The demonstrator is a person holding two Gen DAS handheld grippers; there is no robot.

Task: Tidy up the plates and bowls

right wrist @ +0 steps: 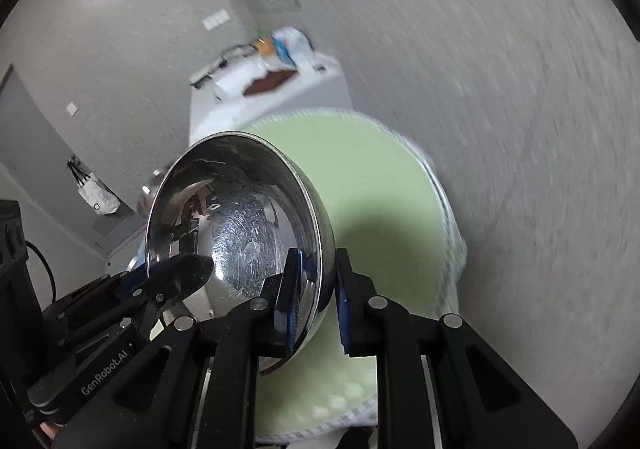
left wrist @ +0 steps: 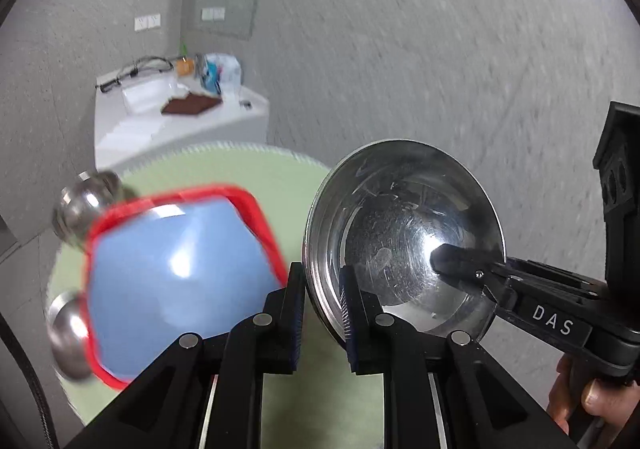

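A shiny steel bowl is held in the air above a pale green mat, tilted on edge. My left gripper is shut on its left rim. My right gripper is shut on its right rim; the bowl fills the middle of the right wrist view, and the right gripper's finger shows inside the bowl. A blue tray with a red rim lies on the mat to the left. Two more steel bowls sit by its left edge, blurred.
A white table with a brown cloth, cables and bags stands behind the mat. Grey floor lies all around. A white bag hangs at the left in the right wrist view.
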